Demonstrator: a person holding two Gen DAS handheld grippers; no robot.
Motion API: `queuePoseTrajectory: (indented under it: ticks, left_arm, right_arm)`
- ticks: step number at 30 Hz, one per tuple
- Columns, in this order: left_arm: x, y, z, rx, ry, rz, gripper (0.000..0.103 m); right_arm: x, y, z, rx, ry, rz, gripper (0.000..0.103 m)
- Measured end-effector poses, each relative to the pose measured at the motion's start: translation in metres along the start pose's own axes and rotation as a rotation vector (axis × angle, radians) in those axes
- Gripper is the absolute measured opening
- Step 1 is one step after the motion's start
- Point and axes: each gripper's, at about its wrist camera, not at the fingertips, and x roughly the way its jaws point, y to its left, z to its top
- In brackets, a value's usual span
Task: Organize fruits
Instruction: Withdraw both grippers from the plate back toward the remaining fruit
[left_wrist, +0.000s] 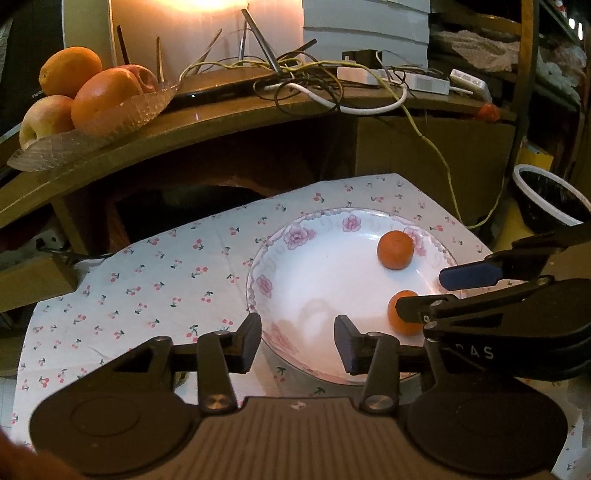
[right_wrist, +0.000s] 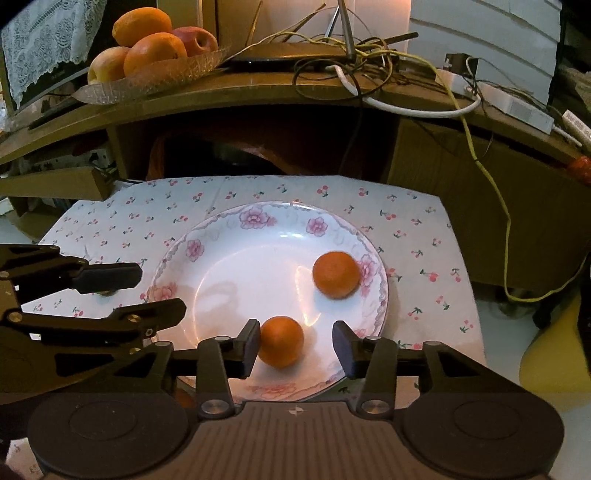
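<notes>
Risk-wise: right hand-held gripper (right_wrist: 295, 345) is wide open around the near small round orange tangerine (right_wrist: 281, 341) on the white floral-rimmed plate (right_wrist: 236, 266), only its left finger touching, so closing could roll it. Left hand-held gripper (left_wrist: 297, 341) hovers open, empty, near the plate's edge.

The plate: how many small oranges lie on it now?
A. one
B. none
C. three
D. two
D: the plate holds two oranges, one at its far right side and one near its front edge, just ahead of the open right gripper, whose left finger is beside it.
</notes>
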Motion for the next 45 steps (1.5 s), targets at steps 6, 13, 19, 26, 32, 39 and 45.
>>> queuePoseTrajectory:
  ticks: [6,13,19,26,32,39,45]
  left_arm:
    - [-0.008,0.002,0.001,-0.005,-0.018,0.003,0.051]
    - [-0.014,0.005,0.0,0.0,-0.029,0.011,0.052]
    - [-0.02,0.008,-0.003,0.007,-0.034,0.022,0.052]
    - [-0.033,0.014,-0.009,0.011,-0.045,0.035,0.056]
    - [-0.04,0.015,-0.016,0.019,-0.038,0.03,0.057]
    - [-0.045,0.013,-0.021,0.036,-0.034,0.025,0.058]
    - [-0.048,0.014,-0.026,0.044,-0.028,0.026,0.058]
  right_arm:
    - [-0.002,0.0,-0.001,-0.006,-0.006,-0.001,0.045]
    - [-0.007,0.002,-0.002,-0.013,-0.024,0.0,0.046]
    - [-0.01,0.005,-0.004,-0.023,-0.028,0.003,0.046]
    - [-0.017,0.009,-0.006,-0.033,-0.04,0.012,0.047]
    - [-0.023,0.016,-0.011,-0.06,-0.043,0.03,0.049]
    - [-0.026,0.02,-0.014,-0.071,-0.042,0.038,0.049]
    - [-0.028,0.024,-0.018,-0.088,-0.039,0.051,0.049]
